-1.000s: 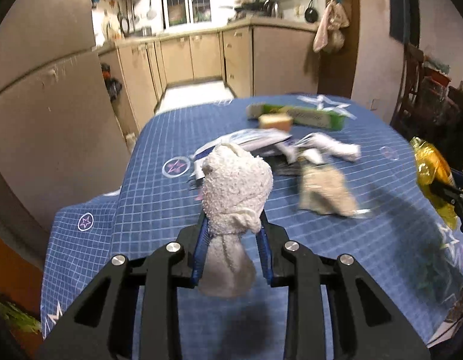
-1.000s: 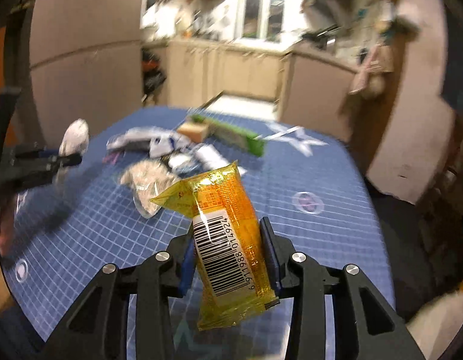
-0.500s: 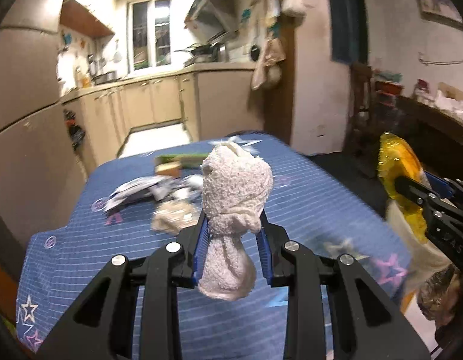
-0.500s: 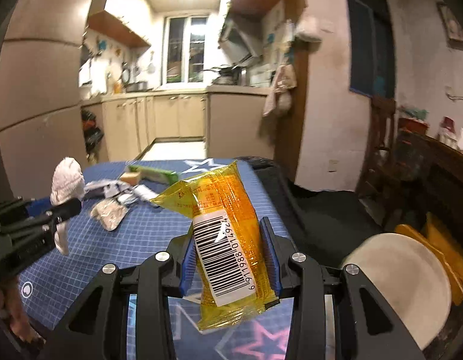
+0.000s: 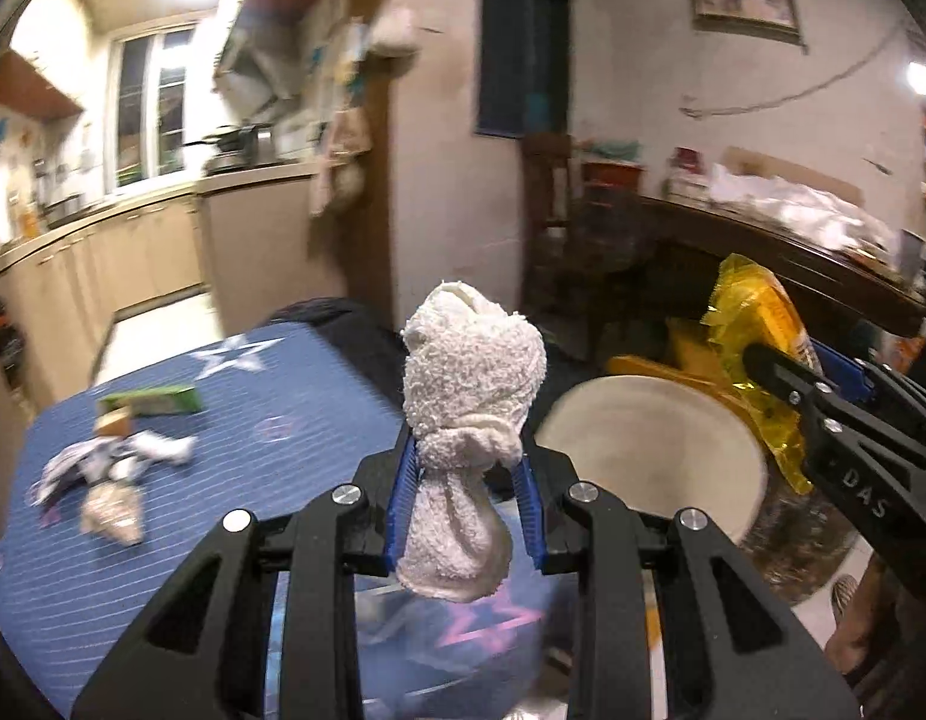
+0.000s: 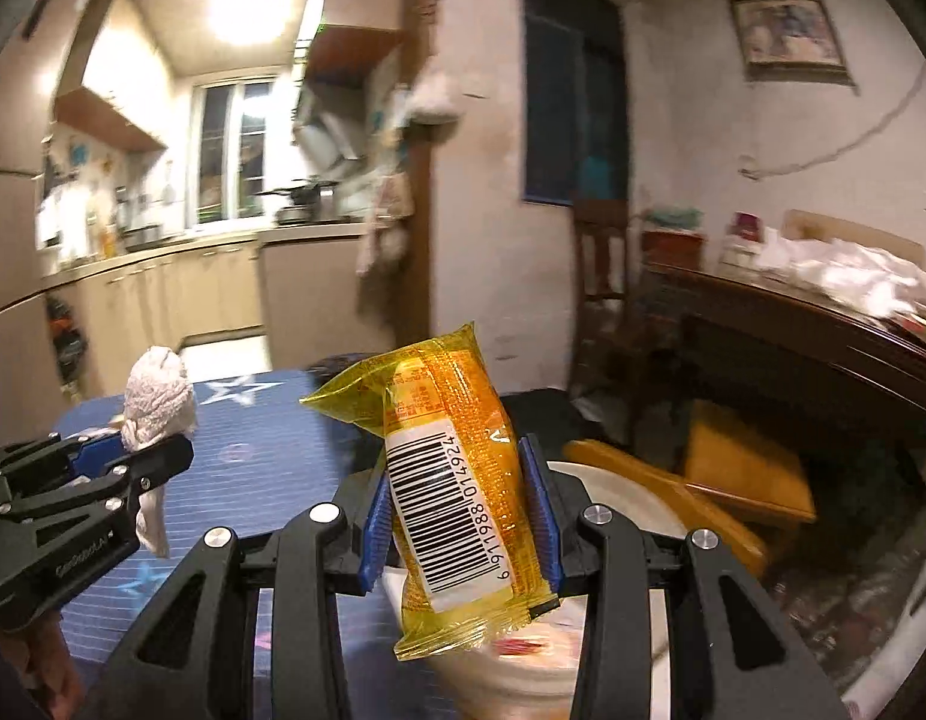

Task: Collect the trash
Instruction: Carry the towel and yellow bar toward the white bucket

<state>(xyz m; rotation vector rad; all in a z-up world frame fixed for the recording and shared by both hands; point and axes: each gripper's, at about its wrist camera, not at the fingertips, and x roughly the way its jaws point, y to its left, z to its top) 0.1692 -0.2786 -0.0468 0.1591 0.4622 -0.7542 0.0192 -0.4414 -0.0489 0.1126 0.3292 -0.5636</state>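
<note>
My left gripper point(image 5: 466, 495) is shut on a crumpled white paper towel point(image 5: 469, 396), held upright above the blue table's point(image 5: 235, 396) right edge. My right gripper point(image 6: 460, 516) is shut on a yellow snack wrapper point(image 6: 445, 462) with a barcode label. Just beyond both grippers, off the table's edge, stands a round cream bin point(image 5: 649, 450), whose rim point(image 6: 643, 504) also shows under the wrapper. In the left wrist view the right gripper point(image 5: 823, 396) with the wrapper point(image 5: 757, 330) hangs over the bin's right side. In the right wrist view the left gripper point(image 6: 127, 456) carries the towel point(image 6: 157, 402) at the left.
More trash lies on the blue table: a green box point(image 5: 154, 402), white wrappers point(image 5: 115, 462) and a beige crumpled piece point(image 5: 112, 516). A yellow stool point(image 6: 739, 474) and a dark wooden sideboard point(image 6: 811, 330) stand behind the bin. Kitchen cabinets point(image 5: 121, 264) line the far left.
Both grippers have swung to the right, away from the trash pile, and risen a little, each keeping its piece. The cream bin has come into view right in front of them.
</note>
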